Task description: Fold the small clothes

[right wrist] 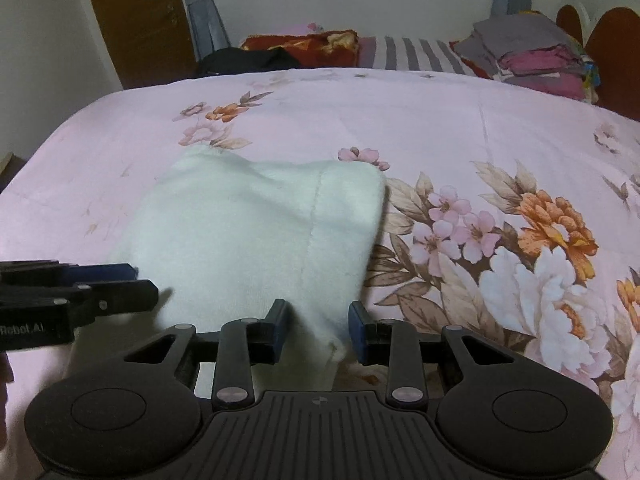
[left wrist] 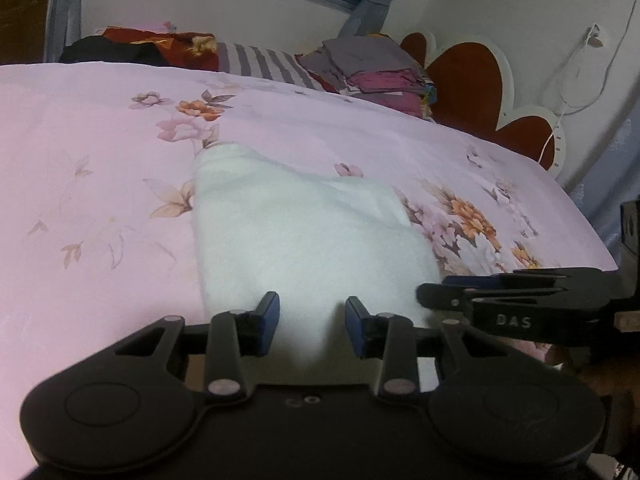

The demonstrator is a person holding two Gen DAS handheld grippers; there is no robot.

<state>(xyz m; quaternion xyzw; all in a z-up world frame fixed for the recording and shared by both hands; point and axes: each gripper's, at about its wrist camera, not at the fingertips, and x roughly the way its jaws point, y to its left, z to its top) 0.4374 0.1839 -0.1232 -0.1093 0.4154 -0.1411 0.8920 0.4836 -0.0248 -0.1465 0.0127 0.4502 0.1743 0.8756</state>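
Observation:
A white fleecy garment (left wrist: 300, 232) (right wrist: 248, 232) lies on a pink flowered bedspread (left wrist: 100, 160) (right wrist: 440, 120), its near edge drawn up toward both grippers. My left gripper (left wrist: 312, 320) has its blue pads pressed on the garment's near left edge, and the cloth fills the gap between them. My right gripper (right wrist: 318, 328) holds the near right corner the same way. Each gripper shows side-on in the other's view: the right gripper (left wrist: 424, 292) at the cloth's right edge, the left gripper (right wrist: 148, 284) at its left edge. The garment's far part rests on the bed in soft folds.
A stack of folded grey and maroon clothes (left wrist: 372, 72) (right wrist: 532, 56) sits at the far right by a red-and-white headboard (left wrist: 472, 76). A striped pillow (left wrist: 260, 62) and dark and red bedding (right wrist: 248, 60) line the far edge. The bed's right edge drops off near a white cable (left wrist: 576, 80).

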